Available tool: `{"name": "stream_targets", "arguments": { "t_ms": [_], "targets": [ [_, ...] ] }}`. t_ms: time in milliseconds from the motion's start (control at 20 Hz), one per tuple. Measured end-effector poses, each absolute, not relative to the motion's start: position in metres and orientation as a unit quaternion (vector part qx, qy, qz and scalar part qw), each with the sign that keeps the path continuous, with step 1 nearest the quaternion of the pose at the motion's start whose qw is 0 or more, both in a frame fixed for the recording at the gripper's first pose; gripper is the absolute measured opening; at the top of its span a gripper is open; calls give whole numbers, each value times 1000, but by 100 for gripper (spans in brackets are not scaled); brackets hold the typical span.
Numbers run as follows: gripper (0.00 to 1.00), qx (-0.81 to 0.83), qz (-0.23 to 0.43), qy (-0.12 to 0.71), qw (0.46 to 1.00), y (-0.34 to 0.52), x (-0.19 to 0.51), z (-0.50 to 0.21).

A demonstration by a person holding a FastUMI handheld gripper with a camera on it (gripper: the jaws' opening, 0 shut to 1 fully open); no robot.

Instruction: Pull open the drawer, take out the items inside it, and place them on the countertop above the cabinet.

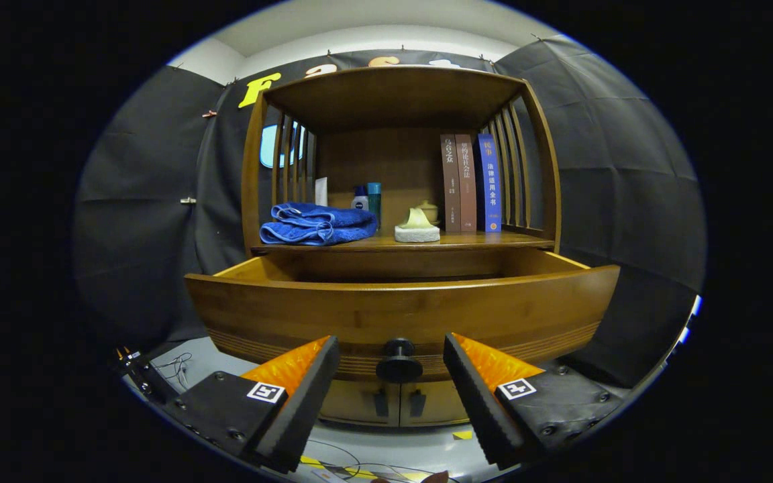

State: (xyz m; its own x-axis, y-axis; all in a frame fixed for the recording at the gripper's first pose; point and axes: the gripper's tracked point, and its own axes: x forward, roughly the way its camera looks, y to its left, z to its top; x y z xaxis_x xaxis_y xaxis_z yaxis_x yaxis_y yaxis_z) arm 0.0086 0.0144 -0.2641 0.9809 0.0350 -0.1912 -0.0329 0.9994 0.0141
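Gripper [392, 376] released, fingers spread either side of round black knob [399, 360], not touching. Curved brown wooden drawer [400, 312] pulled out straight ahead; contents hidden behind its front, up & beyond.

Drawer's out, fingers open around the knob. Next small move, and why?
Probably lift the hand-held gripper up and over the pulled-out brown wooden drawer front to look inside. Its fingers stand open on either side of the round black knob, touching nothing, and the drawer's front hides its contents. The folded blue towel and white sponge lie on the wooden countertop.
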Motion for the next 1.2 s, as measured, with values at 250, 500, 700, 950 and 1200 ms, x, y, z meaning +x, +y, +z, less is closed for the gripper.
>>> {"name": "stream_targets", "arguments": {
  "t_ms": [250, 500, 700, 950, 1200],
  "targets": [
    [99, -13, -8, 93, 996, 11, 34, -273],
    [99, -22, -9, 70, 997, 14, 39, -264],
    [99, -24, -9, 81, 996, 14, 53, -264],
    [99, -28, -10, 82, 996, 13, 80, -266],
    [99, -30, -12, 95, 995, 14, 112, -269]
  ]
}}
